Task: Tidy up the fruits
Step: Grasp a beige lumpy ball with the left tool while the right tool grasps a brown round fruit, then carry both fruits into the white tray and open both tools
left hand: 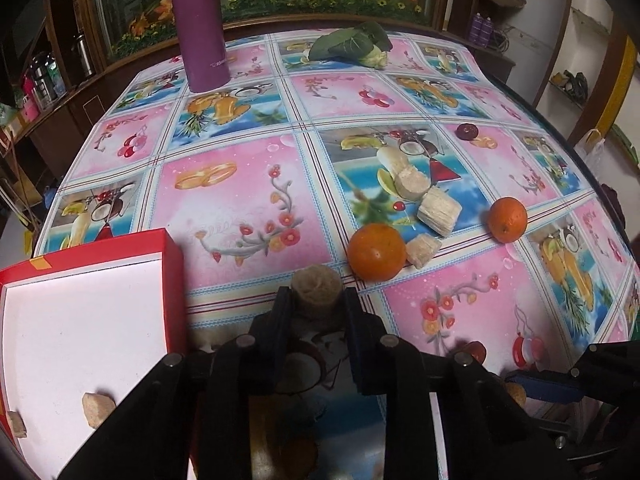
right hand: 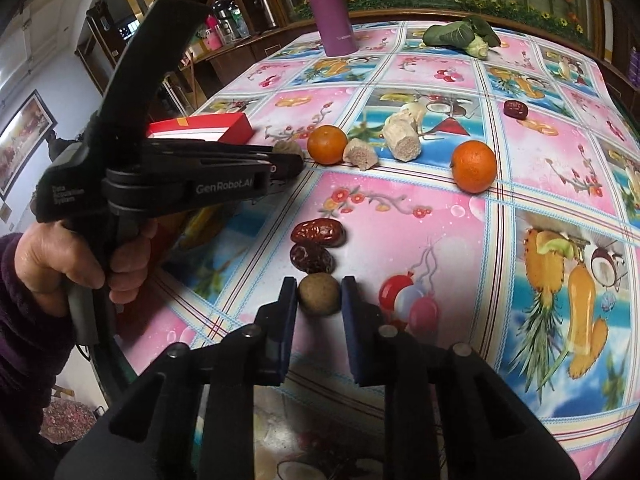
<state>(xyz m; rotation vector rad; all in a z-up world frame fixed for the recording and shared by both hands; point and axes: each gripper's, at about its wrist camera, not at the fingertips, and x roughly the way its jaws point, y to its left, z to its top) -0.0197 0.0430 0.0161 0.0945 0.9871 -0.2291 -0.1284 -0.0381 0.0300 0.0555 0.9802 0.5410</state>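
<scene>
Left wrist view: left gripper (left hand: 316,300) clamps a fibrous cane chunk (left hand: 316,286); red box (left hand: 80,320) just left, oranges ahead-right.
Right wrist view: right gripper (right hand: 319,296) grips a brown round fruit (right hand: 319,294); two red dates (right hand: 314,246) just ahead.

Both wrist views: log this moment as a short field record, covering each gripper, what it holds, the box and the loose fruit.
left gripper: shut on tan cane piece, beside the red box
right gripper: shut on small brown round fruit, which rests on the tablecloth
red box: open, white inside, two tan chunks in its near corner
oranges: two on the cloth
red dates: two just beyond the right gripper, one far off
other: purple flask, leafy vegetable
</scene>
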